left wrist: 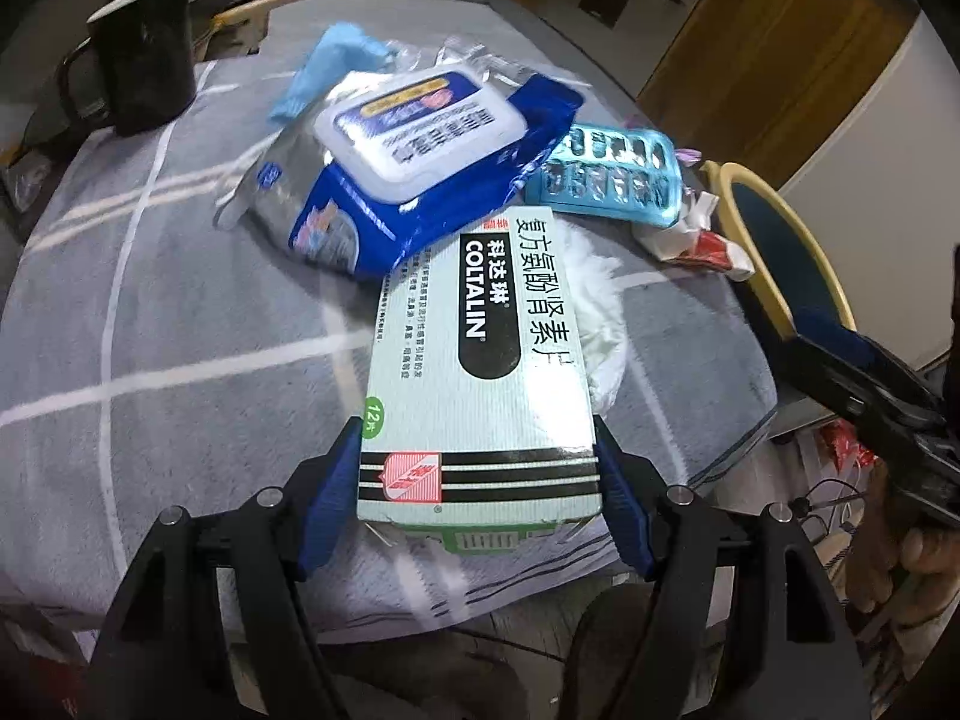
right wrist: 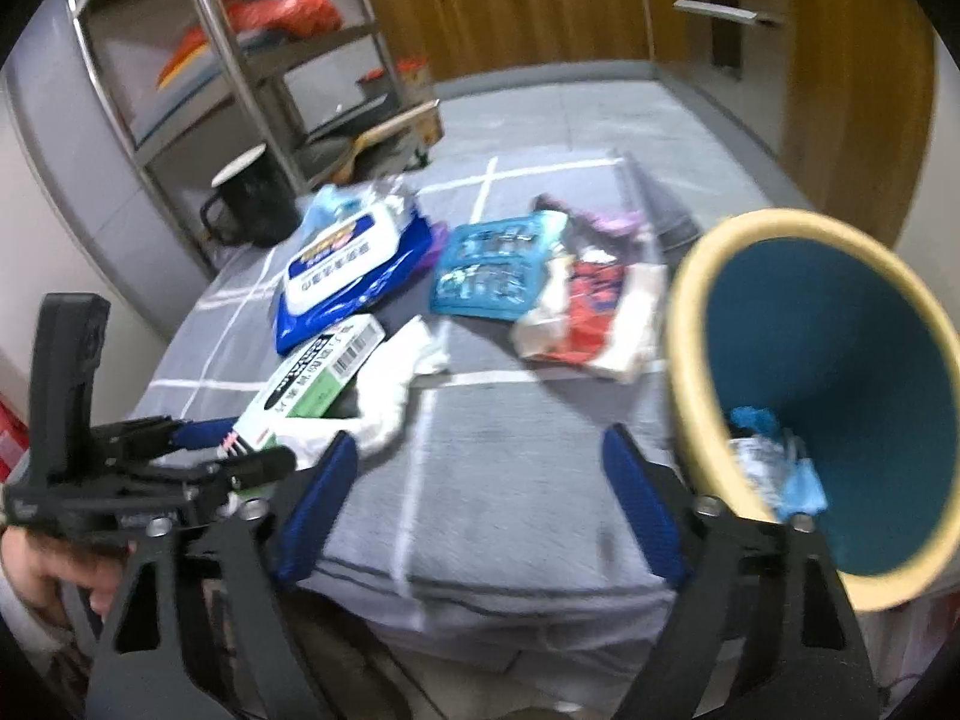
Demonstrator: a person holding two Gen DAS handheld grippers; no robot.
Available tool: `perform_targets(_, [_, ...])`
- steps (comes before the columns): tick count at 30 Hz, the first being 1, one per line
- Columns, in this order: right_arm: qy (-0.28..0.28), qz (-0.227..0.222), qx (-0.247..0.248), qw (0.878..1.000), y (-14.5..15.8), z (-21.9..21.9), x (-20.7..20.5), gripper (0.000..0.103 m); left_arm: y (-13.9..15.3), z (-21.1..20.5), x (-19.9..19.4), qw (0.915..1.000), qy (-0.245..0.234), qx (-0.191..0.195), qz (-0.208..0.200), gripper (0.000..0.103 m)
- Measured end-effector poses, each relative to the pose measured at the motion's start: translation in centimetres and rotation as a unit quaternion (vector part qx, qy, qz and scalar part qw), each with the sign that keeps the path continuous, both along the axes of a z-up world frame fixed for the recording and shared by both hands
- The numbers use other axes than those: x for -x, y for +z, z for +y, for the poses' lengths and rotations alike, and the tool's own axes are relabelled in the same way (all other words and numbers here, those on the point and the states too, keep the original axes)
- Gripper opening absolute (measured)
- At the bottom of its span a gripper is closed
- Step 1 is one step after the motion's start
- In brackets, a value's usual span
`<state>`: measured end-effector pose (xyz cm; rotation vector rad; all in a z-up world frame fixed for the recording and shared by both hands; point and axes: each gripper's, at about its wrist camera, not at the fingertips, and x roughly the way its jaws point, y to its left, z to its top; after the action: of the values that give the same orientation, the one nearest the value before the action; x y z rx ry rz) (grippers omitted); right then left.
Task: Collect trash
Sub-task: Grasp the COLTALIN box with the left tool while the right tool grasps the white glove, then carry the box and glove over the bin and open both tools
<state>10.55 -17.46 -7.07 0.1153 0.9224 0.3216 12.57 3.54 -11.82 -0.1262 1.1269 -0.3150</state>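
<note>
My left gripper is shut on a pale green medicine box marked COLTALIN, its near end between the blue pads. The box also shows in the right wrist view, held by the left gripper. Under it lies a white tissue. A blue wet-wipes pack, a teal blister tray and a red-and-white wrapper lie further back. My right gripper is open and empty above the grey cloth. The blue bin with a yellow rim stands right of it, with trash inside.
A black mug stands at the far left of the grey checked cloth. A metal shelf rack stands behind the table, wooden cabinets beyond. The table's front edge is just below both grippers.
</note>
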Motion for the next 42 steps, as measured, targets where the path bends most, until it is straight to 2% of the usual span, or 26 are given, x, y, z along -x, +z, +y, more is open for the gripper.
perform_targets(3, [0.003, 0.022, -0.003, 1.000, -0.9, 1.6, -1.8, 0.068, 0.0, 0.2, -0.1, 1.0000, 0.001, -0.001, 0.003, 0.071])
perform_targets(6, [0.014, 0.031, -0.001, 0.999, -1.5, 3.4, -2.8, 0.068, 0.2, 0.5, 0.0, 1.0000, 0.006, -0.002, 0.003, 0.077])
perform_targets(8, [0.024, 0.035, 0.002, 0.999, -1.8, 4.5, -3.3, 0.067, 0.4, 0.8, 0.1, 1.0000, 0.006, 0.002, 0.003, 0.078])
perform_targets(10, [0.040, 0.043, 0.020, 0.998, -2.6, 5.9, -3.8, 0.061, 0.5, 0.9, 0.3, 0.9999, 0.010, 0.005, 0.001, 0.080])
perform_targets(15, [0.057, 0.046, 0.049, 0.996, -3.9, 6.7, -3.7, 0.037, 0.6, 1.8, 0.3, 0.9998, 0.018, 0.006, -0.001, 0.081])
perform_targets(16, [0.061, 0.046, 0.047, 0.996, -4.0, 6.5, -3.6, 0.034, 0.5, 1.7, 0.2, 0.9998, 0.018, 0.004, -0.001, 0.081])
perform_targets(18, [0.066, 0.048, 0.042, 0.996, -3.9, 6.0, -3.3, 0.022, 0.5, 1.5, 0.0, 0.9998, 0.018, 0.002, -0.002, 0.081])
perform_targets(24, [0.065, 0.030, 0.038, 0.997, -2.7, 2.9, -1.4, 0.018, 0.4, -0.1, -1.1, 0.9999, 0.005, -0.007, -0.010, 0.081])
perform_targets(31, [0.052, 0.000, 0.020, 0.998, -0.1, -0.5, 1.5, 0.018, -0.9, -2.8, -1.9, 0.9968, -0.018, -0.073, -0.026, 0.081])
perform_targets(32, [0.049, -0.005, 0.016, 0.999, 0.3, -1.0, 1.9, 0.018, -0.9, -3.0, -1.9, 0.9962, -0.018, -0.080, -0.028, 0.079])
perform_targets(33, [0.048, -0.009, 0.014, 0.999, 0.5, -1.4, 2.2, 0.018, -0.9, -3.0, -1.8, 0.9957, -0.017, -0.086, -0.032, 0.072])
perform_targets(34, [0.046, -0.014, 0.011, 0.999, 0.8, -1.8, 2.6, 0.018, -0.8, -2.9, -1.6, 0.9954, -0.016, -0.088, -0.033, 0.071])
perform_targets(42, [0.030, -0.042, -0.004, 0.999, 2.6, -4.3, 4.5, 0.018, 0.9, -1.4, 0.3, 0.9993, -0.008, -0.023, -0.027, 0.070])
